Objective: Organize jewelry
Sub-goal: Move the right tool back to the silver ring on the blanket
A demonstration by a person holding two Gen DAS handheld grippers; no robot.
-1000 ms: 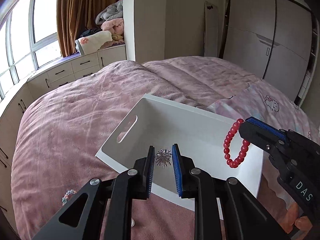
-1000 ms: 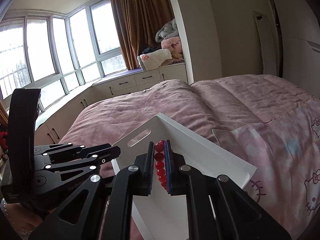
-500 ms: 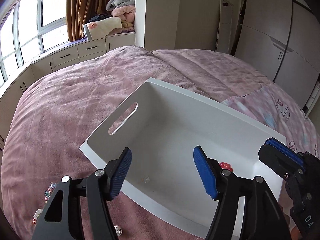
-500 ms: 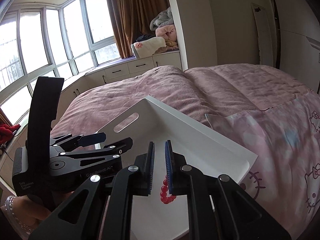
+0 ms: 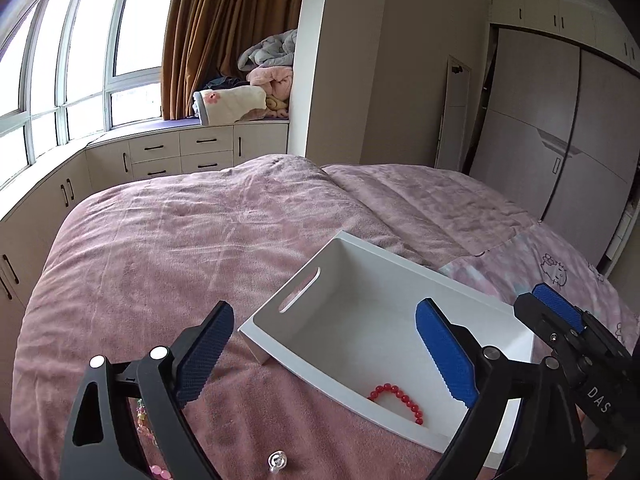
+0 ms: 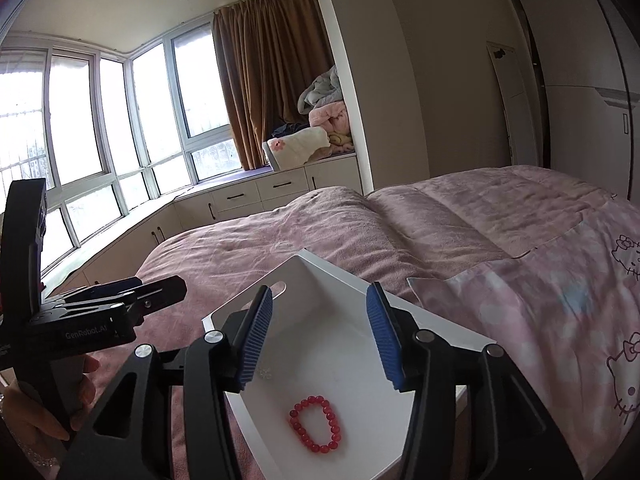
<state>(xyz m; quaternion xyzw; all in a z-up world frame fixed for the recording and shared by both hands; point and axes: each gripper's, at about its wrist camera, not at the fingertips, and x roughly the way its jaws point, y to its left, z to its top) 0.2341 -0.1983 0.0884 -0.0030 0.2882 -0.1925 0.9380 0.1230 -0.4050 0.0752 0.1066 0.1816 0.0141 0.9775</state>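
Observation:
A white bin (image 5: 384,258) with a slot handle sits on the pink bed; it also shows in the right wrist view (image 6: 332,272). A red bead bracelet (image 6: 315,424) lies flat on the bin's floor, also seen in the left wrist view (image 5: 398,398). A small silver sparkly piece (image 6: 265,373) lies in the bin near its left wall. My left gripper (image 5: 324,356) is open and empty above the bin's near edge. My right gripper (image 6: 318,336) is open and empty above the bracelet.
A colourful bead strand (image 5: 145,432) and a small silver ring piece (image 5: 277,460) lie on the pink blanket (image 5: 180,248) left of the bin. A Hello Kitty pillow (image 6: 560,308) lies to the right. Cabinets and windows stand beyond the bed.
My right gripper opened and the red bracelet dropped into the bin. My left gripper opened wide, released the silver piece into the bin, and drew back.

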